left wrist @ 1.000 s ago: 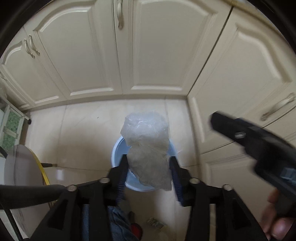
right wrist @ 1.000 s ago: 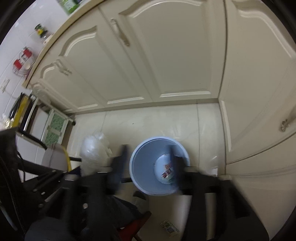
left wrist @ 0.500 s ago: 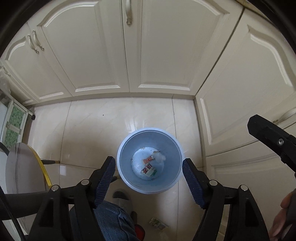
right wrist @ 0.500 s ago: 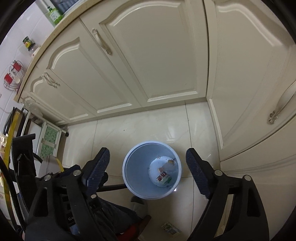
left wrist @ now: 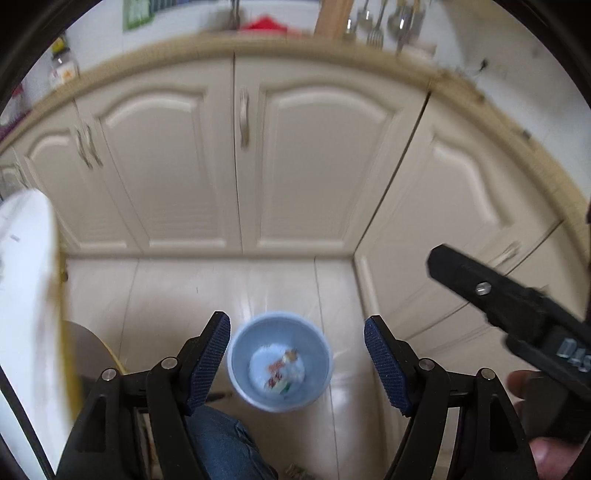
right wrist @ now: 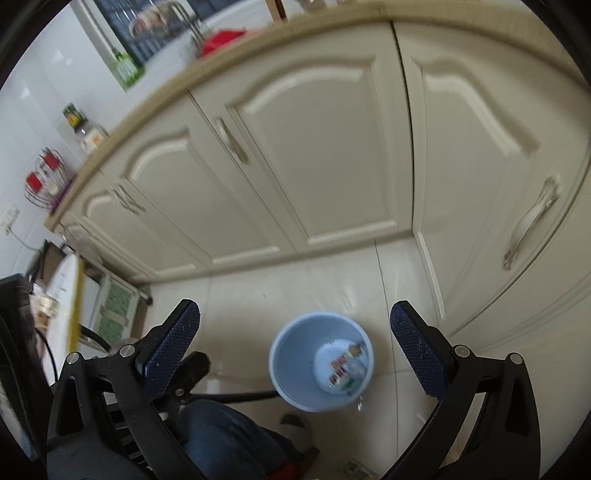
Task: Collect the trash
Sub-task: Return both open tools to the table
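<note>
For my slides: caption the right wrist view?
Open right tongs above blue bin holding trash.

In the left wrist view the whole kitchen is smeared by motion blur. The trash [left wrist: 281,369] in the bin [left wrist: 279,360] at lower centre is only a white heap with red and green flecks; its kind cannot be told. The utensils [left wrist: 384,22] along the top edge are blurred and cut off. The right claw [left wrist: 517,317] is cut by the right edge. In the right wrist view the packet [right wrist: 356,469] at the bottom edge is cut off, its print unreadable.
</note>
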`<state>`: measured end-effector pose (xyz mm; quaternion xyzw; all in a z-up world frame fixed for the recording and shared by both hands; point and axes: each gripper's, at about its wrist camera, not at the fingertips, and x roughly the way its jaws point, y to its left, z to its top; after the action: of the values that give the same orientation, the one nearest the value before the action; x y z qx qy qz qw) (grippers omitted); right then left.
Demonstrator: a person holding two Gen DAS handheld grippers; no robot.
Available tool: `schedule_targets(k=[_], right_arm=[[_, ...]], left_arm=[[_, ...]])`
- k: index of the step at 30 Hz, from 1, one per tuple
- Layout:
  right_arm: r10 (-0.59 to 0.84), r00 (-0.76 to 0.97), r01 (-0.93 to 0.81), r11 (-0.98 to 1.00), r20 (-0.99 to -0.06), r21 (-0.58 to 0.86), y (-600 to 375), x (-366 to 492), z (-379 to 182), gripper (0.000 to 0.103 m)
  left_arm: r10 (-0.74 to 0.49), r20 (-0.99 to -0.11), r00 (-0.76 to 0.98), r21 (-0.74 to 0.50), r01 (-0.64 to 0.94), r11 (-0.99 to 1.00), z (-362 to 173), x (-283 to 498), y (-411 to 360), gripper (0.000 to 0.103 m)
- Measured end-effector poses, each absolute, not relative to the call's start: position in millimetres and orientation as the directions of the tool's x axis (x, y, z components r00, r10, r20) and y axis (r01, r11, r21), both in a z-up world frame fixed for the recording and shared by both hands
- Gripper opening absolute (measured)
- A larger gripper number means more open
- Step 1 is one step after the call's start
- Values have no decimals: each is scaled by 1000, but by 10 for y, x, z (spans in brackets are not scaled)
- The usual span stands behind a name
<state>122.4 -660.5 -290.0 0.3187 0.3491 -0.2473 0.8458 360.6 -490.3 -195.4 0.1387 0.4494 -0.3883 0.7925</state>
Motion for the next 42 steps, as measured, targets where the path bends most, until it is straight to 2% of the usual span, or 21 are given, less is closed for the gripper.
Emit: schedule_targets(k=[8,16,25,30,42], right_arm=[[-227,722,563,743,-654,363,-6078,1255,-2162,103],[-190,796,443,830,-575,338,-5338,1482,-1580,103],[-84,854,259,925,-513,279,-4319,1843,-1132,103],[-21,878,157,956,-477,248,-3775,1996,-923,103],[60,880,32,982,-471,185,-2929,2228,-830,103]], left_arm=[[-570,-693,441,-128,703,700,-1161,3418,-3867,76],[-544,-608,578,-133,602,788,-674,3141,-2721,76],[-460,-507,728,-157,448,880,-305,2516,-1395,89],[-378,-461,803,-160,344,925,-214,2138,-757,101],[-199,-464,863,-153,143,978,-237,1287,99,102]])
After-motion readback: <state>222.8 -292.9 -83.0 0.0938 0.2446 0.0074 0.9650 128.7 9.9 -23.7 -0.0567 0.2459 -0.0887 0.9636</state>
